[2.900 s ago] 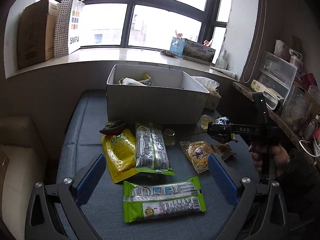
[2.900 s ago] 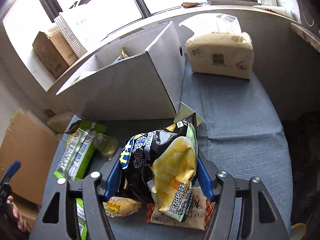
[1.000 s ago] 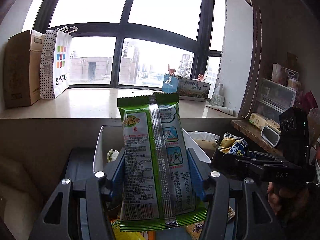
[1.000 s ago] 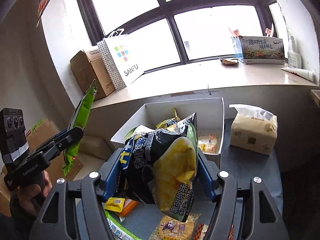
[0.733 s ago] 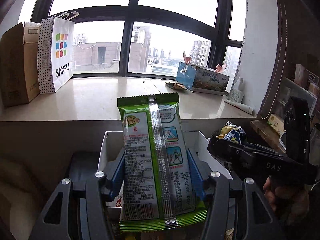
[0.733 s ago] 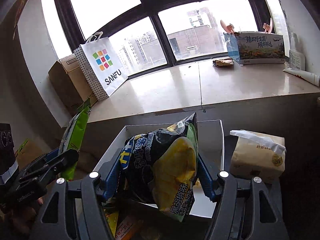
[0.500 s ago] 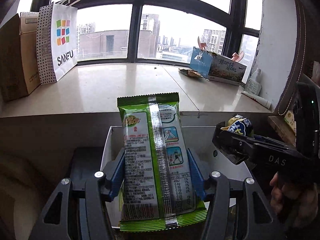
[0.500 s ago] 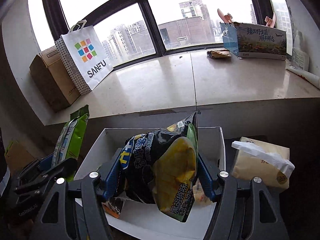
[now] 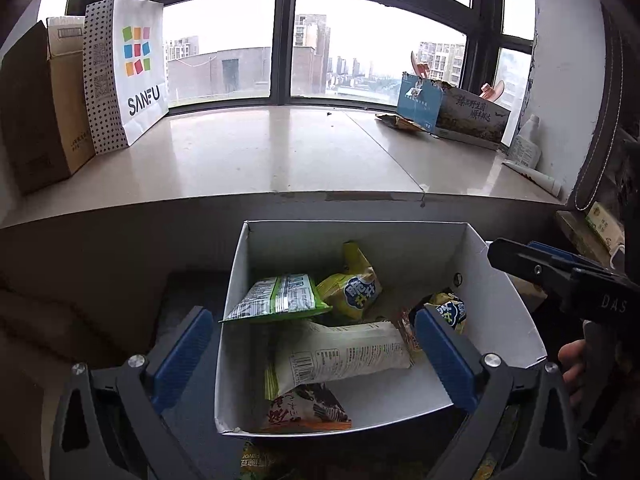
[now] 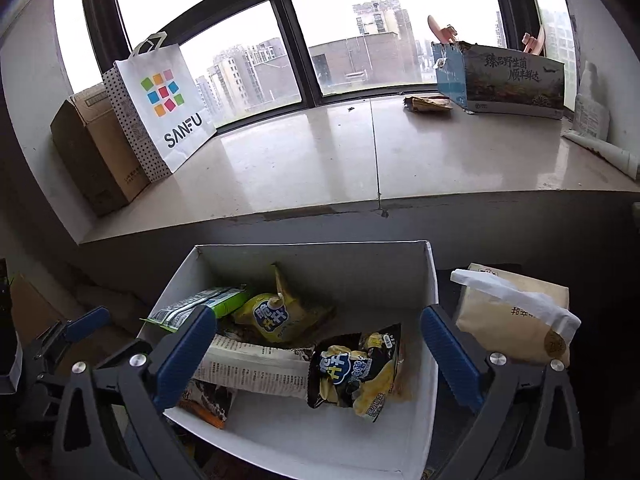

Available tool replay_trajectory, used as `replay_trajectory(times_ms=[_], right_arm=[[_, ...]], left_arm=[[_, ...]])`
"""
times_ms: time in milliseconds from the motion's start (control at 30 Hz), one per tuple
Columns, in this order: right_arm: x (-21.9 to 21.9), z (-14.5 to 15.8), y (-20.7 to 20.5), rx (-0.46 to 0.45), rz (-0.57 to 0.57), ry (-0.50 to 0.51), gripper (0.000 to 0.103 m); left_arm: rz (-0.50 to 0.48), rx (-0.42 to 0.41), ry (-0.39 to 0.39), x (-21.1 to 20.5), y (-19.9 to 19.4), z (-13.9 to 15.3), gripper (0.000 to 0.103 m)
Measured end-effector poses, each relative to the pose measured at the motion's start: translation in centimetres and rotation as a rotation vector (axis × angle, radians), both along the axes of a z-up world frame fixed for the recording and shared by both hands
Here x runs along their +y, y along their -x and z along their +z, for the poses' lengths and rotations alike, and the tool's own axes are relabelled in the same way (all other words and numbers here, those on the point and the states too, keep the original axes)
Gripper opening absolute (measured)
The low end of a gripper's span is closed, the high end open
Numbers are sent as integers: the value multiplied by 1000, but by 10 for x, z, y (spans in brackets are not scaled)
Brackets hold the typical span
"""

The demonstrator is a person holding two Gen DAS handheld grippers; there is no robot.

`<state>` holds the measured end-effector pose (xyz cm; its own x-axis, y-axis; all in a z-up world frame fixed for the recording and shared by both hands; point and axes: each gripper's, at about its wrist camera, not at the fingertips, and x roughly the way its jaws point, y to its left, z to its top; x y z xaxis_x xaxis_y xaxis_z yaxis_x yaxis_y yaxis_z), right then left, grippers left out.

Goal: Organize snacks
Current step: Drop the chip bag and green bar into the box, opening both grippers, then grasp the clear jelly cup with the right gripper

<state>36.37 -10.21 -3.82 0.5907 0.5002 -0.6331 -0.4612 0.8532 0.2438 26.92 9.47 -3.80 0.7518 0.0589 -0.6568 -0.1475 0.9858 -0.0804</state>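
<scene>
Both grippers hover over the white box (image 9: 500,312), jaws opening with nothing between them. The left gripper (image 9: 316,344) has the green-edged packet (image 9: 276,298) ahead, tilted against the left wall, long axis crosswise. The right gripper (image 10: 316,348) sits above the black-and-yellow chip bag (image 10: 356,372), crumpled, glossy, lying flat on the floor.

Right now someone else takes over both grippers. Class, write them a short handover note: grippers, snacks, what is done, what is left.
Left gripper: jaws opening, nothing between them.
Right gripper: jaws opening, also empty.
Both hang over the white box.
In the box: green packet, black-and-yellow chip bag, other snacks.
Done: those two are dropped in.
Left: at least one packet lies in front of the box; look for more.
</scene>
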Motion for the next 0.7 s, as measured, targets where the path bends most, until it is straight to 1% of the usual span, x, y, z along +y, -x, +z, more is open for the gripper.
replay_trajectory(times_ms=[167, 300, 433, 533, 600, 700], right_arm=[[-13, 19, 35, -55, 45, -58, 103], [-29, 32, 74, -115, 81, -80, 103], [-49, 39, 123, -175, 123, -104, 103], [-66, 40, 162, -220, 152, -126, 103], [-77, 37, 187, -245, 164, -117, 103], [-95, 25, 220, -275, 126, -105, 103]], left_arm=[[-62, -76, 18, -11, 39, 21, 103], [-108, -152, 29, -22, 84, 39, 103], [-152, -213, 52, -30, 132, 49, 103], [-168, -261, 57, -35, 166, 54, 103], [-168, -272, 52, -39, 185, 53, 103], [-172, -291, 45, -46, 212, 45, 103]])
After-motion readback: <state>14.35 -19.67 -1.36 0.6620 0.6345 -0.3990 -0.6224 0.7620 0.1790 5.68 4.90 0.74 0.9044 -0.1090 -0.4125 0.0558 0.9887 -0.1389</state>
